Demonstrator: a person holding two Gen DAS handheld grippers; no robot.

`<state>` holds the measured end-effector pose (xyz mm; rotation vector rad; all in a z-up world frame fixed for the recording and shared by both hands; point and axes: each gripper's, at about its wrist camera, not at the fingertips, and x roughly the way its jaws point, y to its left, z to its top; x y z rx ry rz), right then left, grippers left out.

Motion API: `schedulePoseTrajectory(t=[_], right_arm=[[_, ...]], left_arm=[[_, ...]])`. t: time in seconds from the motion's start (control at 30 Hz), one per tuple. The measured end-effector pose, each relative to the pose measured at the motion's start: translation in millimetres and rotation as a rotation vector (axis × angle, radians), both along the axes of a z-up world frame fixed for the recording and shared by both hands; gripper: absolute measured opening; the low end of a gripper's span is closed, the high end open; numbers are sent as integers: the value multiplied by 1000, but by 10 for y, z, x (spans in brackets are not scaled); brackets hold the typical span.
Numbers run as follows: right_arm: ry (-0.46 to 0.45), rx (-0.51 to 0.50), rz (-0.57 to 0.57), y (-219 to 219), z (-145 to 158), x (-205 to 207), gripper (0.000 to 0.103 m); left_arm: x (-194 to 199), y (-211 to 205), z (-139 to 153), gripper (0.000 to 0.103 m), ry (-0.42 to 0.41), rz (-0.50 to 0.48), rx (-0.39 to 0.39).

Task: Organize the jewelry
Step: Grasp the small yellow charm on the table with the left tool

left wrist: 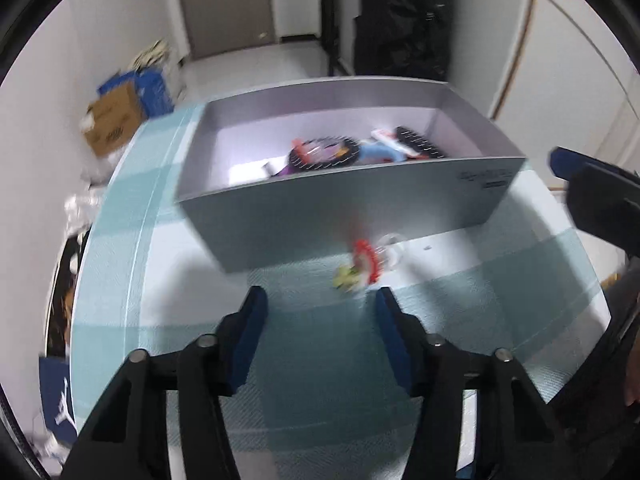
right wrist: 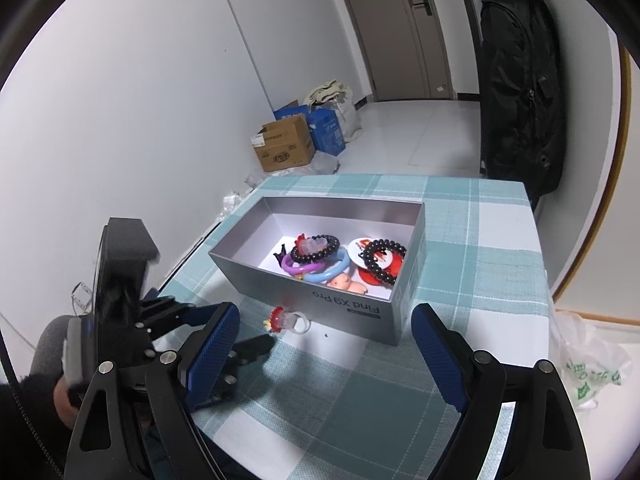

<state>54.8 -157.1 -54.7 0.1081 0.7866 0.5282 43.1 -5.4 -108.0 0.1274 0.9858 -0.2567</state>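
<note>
A: What is behind the table (right wrist: 500,236)?
B: A white floor (right wrist: 420,128) and a brown door (right wrist: 404,28) at the far end.
A: And beside the table?
B: A plain white wall (right wrist: 140,100). By it, past the table, sit a brown cardboard box (right wrist: 284,144) and blue boxes (right wrist: 328,130). A black coat (right wrist: 520,92) hangs behind the table's other corner.

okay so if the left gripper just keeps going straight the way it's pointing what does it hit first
Probably the little red toy ring on the tablecloth, just ahead of the left gripper and slightly right of centre between its open jaws. Behind it stands the grey box. The blur leaves depth uncertain.
</note>
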Motion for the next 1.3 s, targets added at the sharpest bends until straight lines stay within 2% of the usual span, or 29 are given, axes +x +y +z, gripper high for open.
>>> schedulePoseTrajectory(t=[0.13, 0.2, 0.3, 0.4, 0.57, 0.7, 0.9, 1.03, 1.13, 1.3], right_arm=[[-2, -5, 2, 7, 5, -5, 88], [-1, -5, 2, 6, 4, -6, 88], [2, -3, -2, -7, -3, 0, 88], [7, 1, -7, -19, -11, 8, 88], [15, -3, -10, -16, -26, 18, 88], [23, -9, -14, -17, -42, 22, 88], [37, -19, -20, -18, -76, 35, 88], [49, -25, -18, -3, -106, 48, 88], [62, -31, -6, 23, -141, 58, 88], [123, 4, 34, 61, -234, 83, 88]], left_arm=[[7, -40, -4, 32, -16, -31, -2], [-21, -67, -2, 19, -26, -65, 5], [-67, -113, 0, 15, -41, -100, 32], [-55, -55, 23, 11, -14, -105, 2], [-20, 81, 55, 11, 63, -82, -116], [-21, 144, 61, 11, 106, -70, -181], [-45, 137, 88, 11, 139, -80, -227], [-6, 202, 102, 11, 184, -75, -312], [46, 236, 62, 11, 224, -58, -344], [63, 241, 40, 11, 256, -56, -359]])
